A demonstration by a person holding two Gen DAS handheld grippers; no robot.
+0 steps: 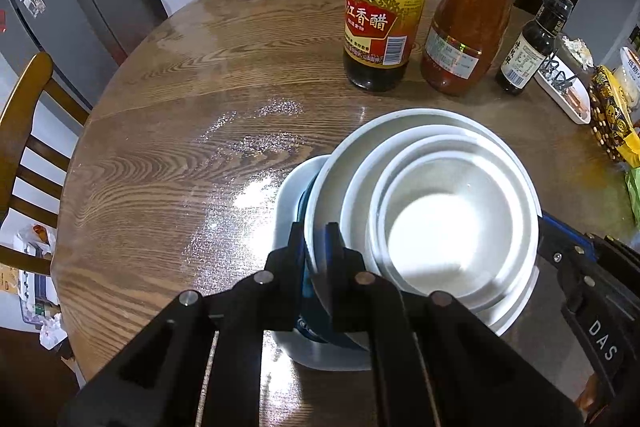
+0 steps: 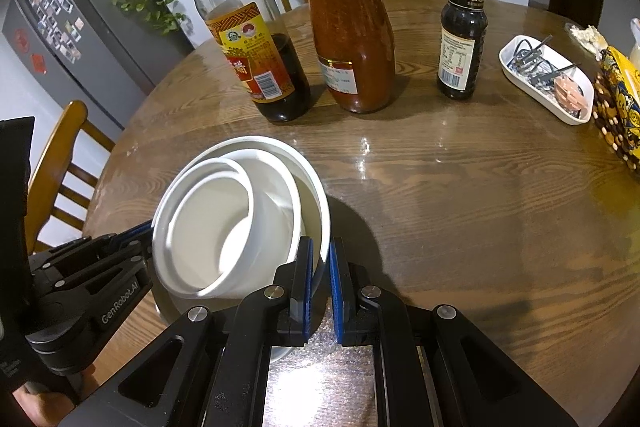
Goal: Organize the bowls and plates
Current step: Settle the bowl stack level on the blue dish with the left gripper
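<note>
Both your grippers clamp the rim of the big white bowl, one on each side.

Your left gripper pinches the bowl's left rim; your right gripper pinches its right rim. Two smaller white bowls nest inside it, tilted, and the stack sits on a white plate on the round wooden table. Behind stand a vinegar bottle, a red sauce jar and a small dark bottle, well apart from the stack. A white dish of clips lies at the right.
</note>
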